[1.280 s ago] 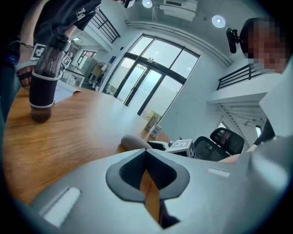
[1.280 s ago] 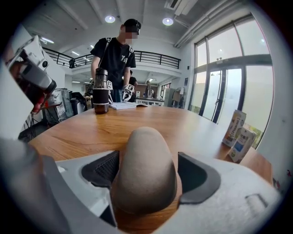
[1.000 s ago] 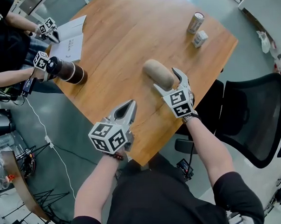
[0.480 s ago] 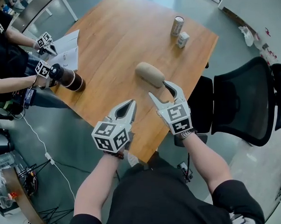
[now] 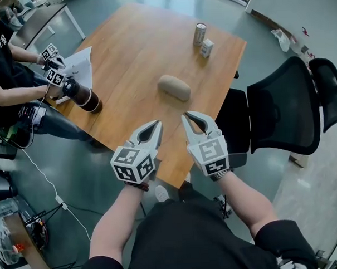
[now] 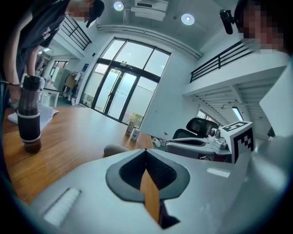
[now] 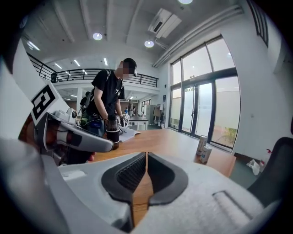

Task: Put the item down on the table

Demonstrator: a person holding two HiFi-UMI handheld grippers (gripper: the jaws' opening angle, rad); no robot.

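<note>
Left gripper [image 5: 157, 124] and right gripper [image 5: 185, 115] have their fingers together, empty. The rounded tan item [image 5: 174, 87] on the tabletop [image 5: 137, 49] could roll if nudged.

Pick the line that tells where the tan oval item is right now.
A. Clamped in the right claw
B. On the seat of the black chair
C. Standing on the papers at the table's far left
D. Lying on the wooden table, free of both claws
D: the tan oval item lies on the wooden table, ahead of the right claw, whose jaws are together with nothing in them.
</note>
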